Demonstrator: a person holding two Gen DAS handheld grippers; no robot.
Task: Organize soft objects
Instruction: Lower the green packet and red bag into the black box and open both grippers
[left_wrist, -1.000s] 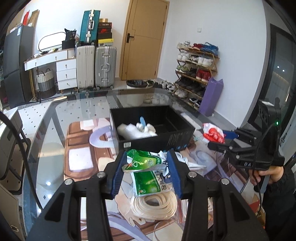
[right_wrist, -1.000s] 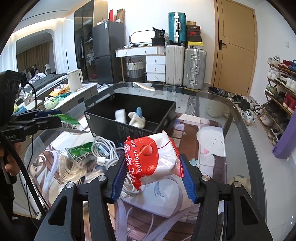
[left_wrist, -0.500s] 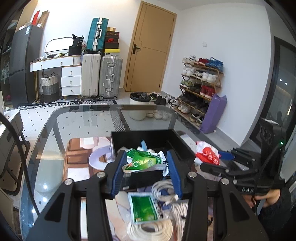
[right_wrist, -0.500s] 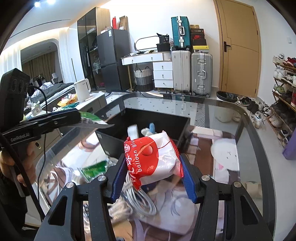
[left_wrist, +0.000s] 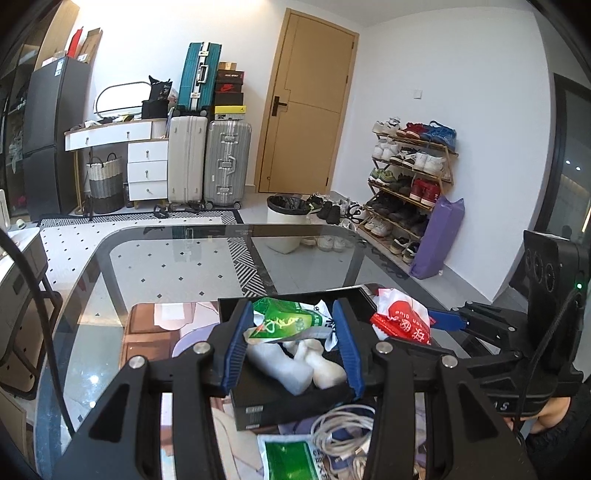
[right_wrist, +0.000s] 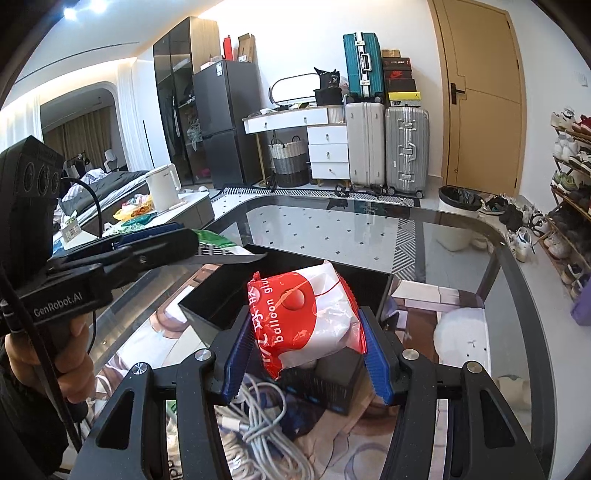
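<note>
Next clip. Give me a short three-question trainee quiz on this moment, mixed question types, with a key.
1. True or false: the left claw holds a green packet.
2. Multiple choice: the red and white balloon glue bag is (A) lying on the glass table, (B) pinched in the right claw, (C) inside the trash bin.
3. Fill in: both claws hover over the black ____, which already holds white rolled items.

Key: 1 true; 2 B; 3 box.
</note>
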